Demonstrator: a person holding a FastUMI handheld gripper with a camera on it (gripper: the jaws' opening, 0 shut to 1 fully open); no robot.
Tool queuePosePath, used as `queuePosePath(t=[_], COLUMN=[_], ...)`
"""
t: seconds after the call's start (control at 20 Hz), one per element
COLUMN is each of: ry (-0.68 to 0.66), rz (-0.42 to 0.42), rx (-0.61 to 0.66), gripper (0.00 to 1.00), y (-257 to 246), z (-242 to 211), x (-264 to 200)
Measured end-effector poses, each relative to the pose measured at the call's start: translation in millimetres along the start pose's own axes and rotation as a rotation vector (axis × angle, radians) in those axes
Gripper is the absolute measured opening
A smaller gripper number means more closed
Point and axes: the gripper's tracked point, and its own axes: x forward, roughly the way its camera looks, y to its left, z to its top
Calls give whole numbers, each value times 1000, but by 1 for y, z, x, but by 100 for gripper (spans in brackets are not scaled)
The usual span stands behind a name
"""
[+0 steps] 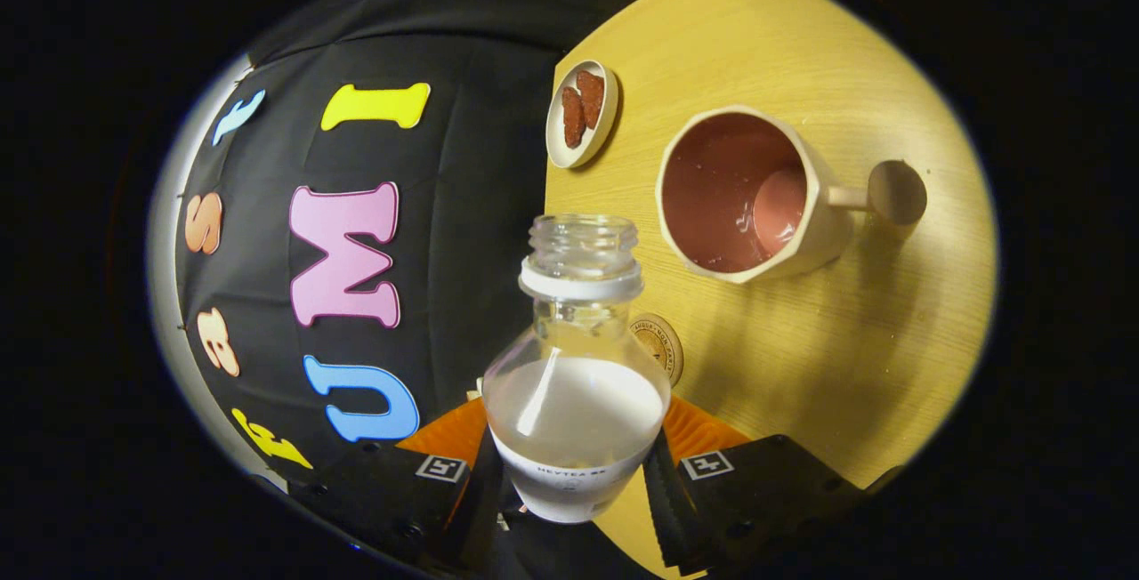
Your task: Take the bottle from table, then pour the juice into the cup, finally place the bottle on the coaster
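Observation:
My gripper (pixel 574 473) is shut on a clear plastic bottle (pixel 577 366), one finger pressing on each side of its lower body. The bottle has no cap, and white liquid fills its lower part. It is lifted off the wooden table (pixel 890 366), and the whole view is rolled sideways. A cream cup (pixel 747 193) with a pink inside and a knob handle stands on the table beyond the bottle's mouth, to its right, apart from it. A round cork coaster (pixel 660 344) lies flat on the table just behind the bottle's shoulder, partly hidden by the bottle.
A small cream dish (pixel 583 113) holding two reddish-brown pieces sits near the table's far edge, beyond the bottle and left of the cup. The table's edge runs right behind the bottle, with the black booth wall (pixel 480 206) past it.

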Motion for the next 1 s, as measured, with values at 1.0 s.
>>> queuePosePath(t=[1.0], ry=[24], rz=[-8], rx=[405], gripper=[72], y=[1], z=[22], x=[10])
